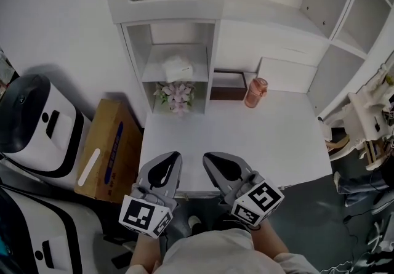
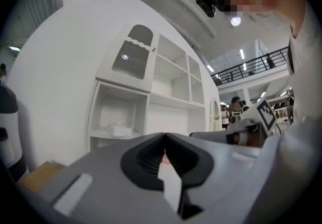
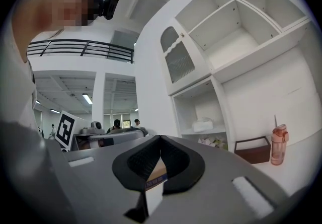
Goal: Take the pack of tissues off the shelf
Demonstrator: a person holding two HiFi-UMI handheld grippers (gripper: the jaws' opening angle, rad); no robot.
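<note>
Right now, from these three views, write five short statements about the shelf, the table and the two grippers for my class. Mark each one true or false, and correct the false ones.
1. The pack of tissues lies on a shelf above the flowers. True.
2. The left gripper holds the pack of tissues. False: its jaws are shut on nothing, near the table's front edge.
3. The pink bottle stands on the table, right of the brown box. True.
4. The right gripper is wide open. False: its jaws are together.
5. The cardboard box sits on the table. False: it lies off the table, to its left.
</note>
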